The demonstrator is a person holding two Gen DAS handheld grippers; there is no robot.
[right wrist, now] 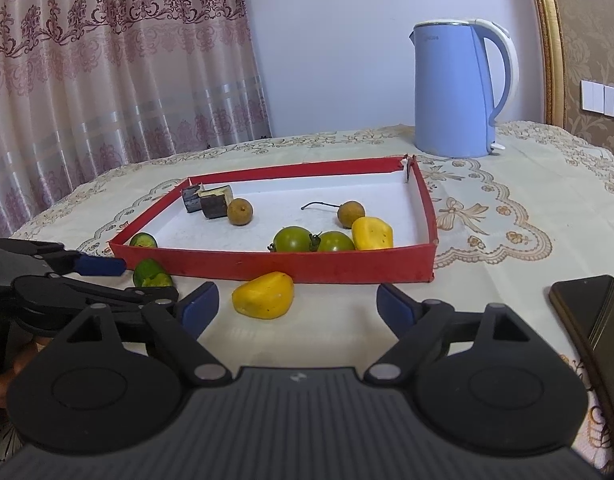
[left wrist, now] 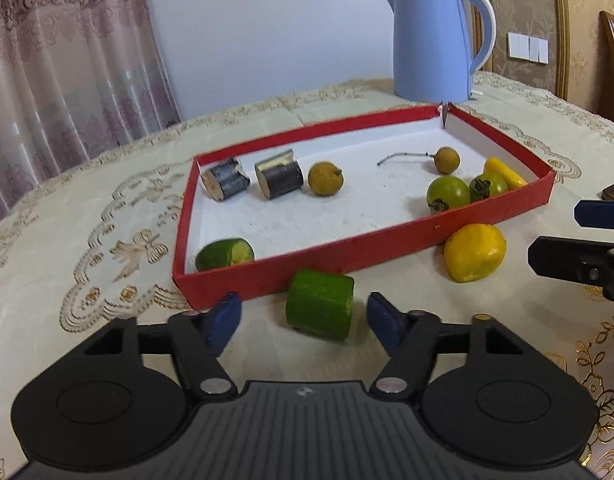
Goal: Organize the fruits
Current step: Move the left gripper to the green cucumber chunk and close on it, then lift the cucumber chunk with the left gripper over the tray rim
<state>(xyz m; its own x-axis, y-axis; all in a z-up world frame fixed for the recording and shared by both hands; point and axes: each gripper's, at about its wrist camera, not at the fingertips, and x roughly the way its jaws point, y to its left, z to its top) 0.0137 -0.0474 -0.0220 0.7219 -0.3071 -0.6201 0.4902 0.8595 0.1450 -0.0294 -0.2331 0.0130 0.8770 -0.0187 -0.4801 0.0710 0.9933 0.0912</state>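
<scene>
Looking down my left gripper (left wrist: 303, 322), I see its blue pads spread on either side of a green cucumber piece (left wrist: 320, 309) lying on the surface just outside the near wall of the red tray (left wrist: 347, 254); there are gaps on both sides, so nothing is clenched. My right gripper (right wrist: 297, 305) stands released too, pads wide apart, with a yellow fruit piece (right wrist: 263, 295) on the cloth just ahead of them, close to the tray's front wall. Inside the tray sit two dark sugarcane chunks (left wrist: 253, 179) at the far left corner, a brown longan (left wrist: 325, 178) beside them, a second longan with a stem (left wrist: 447, 159), two green tomatoes (left wrist: 465, 192) against the near right wall, another yellow piece (left wrist: 505, 173) and a second cucumber piece (left wrist: 225, 253) tucked in the near left corner. The tray's middle floor is bare white. A blue kettle (left wrist: 437, 42) stands behind the far corner, well clear of the tray. Only the right view shows a dark phone (right wrist: 597, 320) lying on the surface near my right gripper, and the left gripper coming in from the side at the tray's corner.
</scene>
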